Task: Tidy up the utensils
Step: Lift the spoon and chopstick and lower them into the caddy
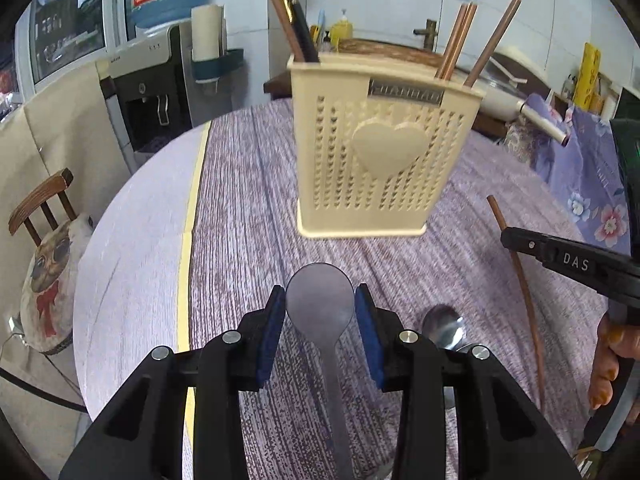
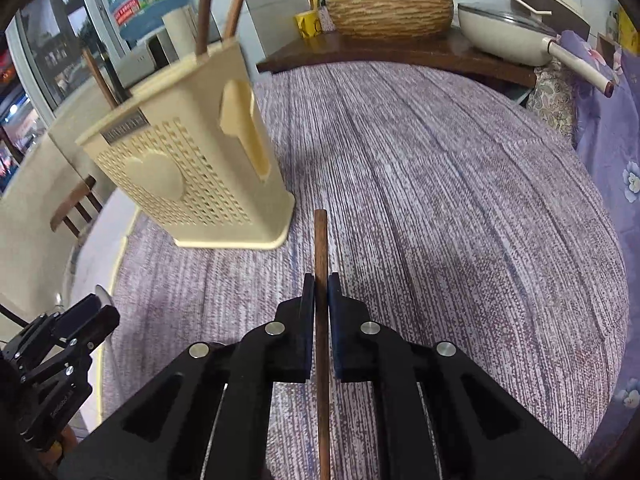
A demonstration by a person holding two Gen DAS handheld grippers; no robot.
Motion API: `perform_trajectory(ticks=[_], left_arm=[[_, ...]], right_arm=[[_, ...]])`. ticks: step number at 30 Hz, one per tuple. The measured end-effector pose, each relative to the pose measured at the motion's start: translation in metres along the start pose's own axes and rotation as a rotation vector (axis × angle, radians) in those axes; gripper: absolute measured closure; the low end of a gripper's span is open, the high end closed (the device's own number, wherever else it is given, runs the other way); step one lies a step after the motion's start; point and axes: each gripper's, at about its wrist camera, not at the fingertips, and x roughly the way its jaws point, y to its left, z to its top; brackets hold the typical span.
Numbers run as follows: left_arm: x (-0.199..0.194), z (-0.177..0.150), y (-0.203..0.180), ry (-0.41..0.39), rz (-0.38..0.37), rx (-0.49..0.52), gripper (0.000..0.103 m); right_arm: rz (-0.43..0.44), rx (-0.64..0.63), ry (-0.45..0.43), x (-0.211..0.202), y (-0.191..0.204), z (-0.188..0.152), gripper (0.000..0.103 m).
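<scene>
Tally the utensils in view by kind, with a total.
Brown chopsticks: 5 (four in cream holder, one in right claw)
Metal spoons: 2 (one in left claw, one on table)
Black-handled utensil in holder: 1
Total: 8

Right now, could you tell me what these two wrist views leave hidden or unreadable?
- Spoon handle end: left wrist view, cut off by the bottom edge under the left tool.
- Second spoon: left wrist view, mostly behind that tool's finger.
- Chopstick lower end: right wrist view, runs off the bottom edge through the right tool.
- Holder interior and label: both views, hidden by its walls; lettering blurred.
</scene>
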Motion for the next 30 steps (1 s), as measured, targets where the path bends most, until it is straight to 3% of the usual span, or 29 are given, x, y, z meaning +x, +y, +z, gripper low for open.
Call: perform_trajectory(ticks=[20,30], left_arm=[[-0.047,0.028,0.01,-0.168,-0.042,-0.04,0.067],[-0.061,0.032,0.006,-0.191,-0.046,-0.028,0.067]], right_arm=[[0.088,-0.084,-0.268,-0.126,0.019,0.008,0.095],[0.115,-0.131,-0.302,-0.153,0.022,0.008,0.095]])
